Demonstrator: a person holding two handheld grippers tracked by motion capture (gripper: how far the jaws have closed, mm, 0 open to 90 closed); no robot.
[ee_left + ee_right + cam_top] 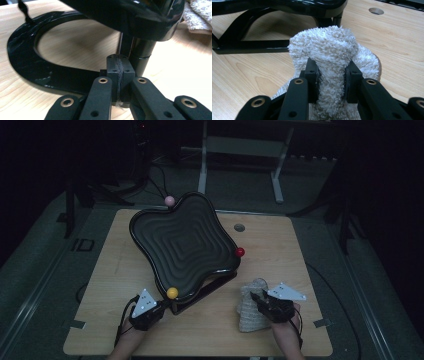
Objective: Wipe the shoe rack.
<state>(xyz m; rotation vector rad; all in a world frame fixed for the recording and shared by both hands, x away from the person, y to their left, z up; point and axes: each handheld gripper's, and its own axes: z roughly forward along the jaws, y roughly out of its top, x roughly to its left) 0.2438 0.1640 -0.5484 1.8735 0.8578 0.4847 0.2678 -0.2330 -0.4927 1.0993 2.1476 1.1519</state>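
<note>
Right gripper (331, 81) jaws clamp a fold of the white cloth (329, 47), near the table's (280, 235) front right edge. Left gripper (119, 75) jaws pinched together, empty, at the black tray's (185, 240) stand (50, 75). Brace the stand first, then lift the cloth and wipe lightly.

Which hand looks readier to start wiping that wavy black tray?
Right, probably. The right gripper is already clamped on the white towel, beside the tray; the left gripper is shut with nothing in it.
</note>
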